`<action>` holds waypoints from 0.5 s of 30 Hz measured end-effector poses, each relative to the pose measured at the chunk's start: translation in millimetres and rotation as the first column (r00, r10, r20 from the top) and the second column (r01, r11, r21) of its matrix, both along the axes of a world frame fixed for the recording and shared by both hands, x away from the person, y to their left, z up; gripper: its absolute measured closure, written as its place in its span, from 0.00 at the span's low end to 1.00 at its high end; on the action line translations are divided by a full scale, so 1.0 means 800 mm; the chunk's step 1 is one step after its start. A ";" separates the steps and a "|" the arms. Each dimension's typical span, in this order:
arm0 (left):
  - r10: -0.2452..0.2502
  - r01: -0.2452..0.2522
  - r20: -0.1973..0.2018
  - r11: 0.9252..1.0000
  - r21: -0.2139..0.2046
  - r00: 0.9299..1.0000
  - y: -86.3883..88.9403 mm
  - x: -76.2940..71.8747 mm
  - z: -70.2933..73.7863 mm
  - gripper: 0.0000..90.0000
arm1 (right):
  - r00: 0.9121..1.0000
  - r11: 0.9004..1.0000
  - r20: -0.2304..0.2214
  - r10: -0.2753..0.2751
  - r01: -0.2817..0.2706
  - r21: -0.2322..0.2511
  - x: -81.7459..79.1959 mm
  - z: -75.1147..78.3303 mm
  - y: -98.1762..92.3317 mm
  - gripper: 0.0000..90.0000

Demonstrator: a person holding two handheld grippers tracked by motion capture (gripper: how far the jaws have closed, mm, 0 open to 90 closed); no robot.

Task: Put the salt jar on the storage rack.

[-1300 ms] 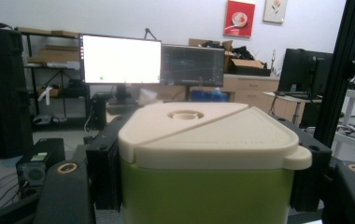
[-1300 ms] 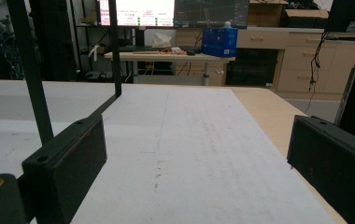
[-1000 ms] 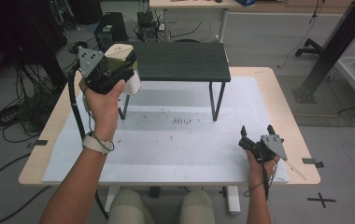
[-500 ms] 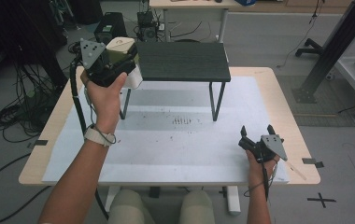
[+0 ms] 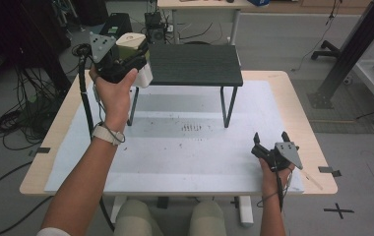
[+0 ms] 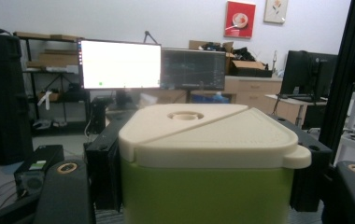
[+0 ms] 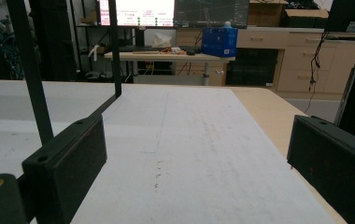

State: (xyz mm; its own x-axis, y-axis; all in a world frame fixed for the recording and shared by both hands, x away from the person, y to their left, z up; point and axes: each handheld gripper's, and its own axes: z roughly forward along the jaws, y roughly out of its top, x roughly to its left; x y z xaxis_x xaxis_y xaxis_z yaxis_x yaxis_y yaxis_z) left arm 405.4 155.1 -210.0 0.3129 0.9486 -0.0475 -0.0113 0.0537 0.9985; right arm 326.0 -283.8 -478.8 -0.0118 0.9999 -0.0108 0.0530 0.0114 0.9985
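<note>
Left tool (image 5: 126, 61) raised, gripping container (image 6: 208, 158) upright

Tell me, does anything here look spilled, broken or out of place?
Nothing stands out. The left gripper holds a green container with a cream lid upright, lid seated, near the black shelf. The right gripper rests open on the white mat, which bears only faint dark marks.

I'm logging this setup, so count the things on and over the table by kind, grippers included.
Grippers: 2, left gripper and right gripper
Green container with cream lid: 1
Black raised shelf: 1
White table mat: 1
Total: 5
</note>
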 end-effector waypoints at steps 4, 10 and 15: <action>0.002 -0.002 -0.006 1.000 0.002 1.000 -0.001 0.007 0.000 0.34 | 1.000 1.000 0.000 0.000 0.000 0.001 0.000 0.000 0.000 0.05; 0.009 -0.009 -0.014 1.000 0.013 1.000 -0.003 0.017 0.000 0.34 | 1.000 1.000 -0.001 0.000 0.000 0.000 0.000 0.000 0.000 0.06; 0.018 -0.018 -0.021 1.000 0.021 1.000 -0.005 0.027 -0.001 0.34 | 1.000 1.000 -0.001 0.000 0.000 0.001 0.000 0.000 0.000 0.06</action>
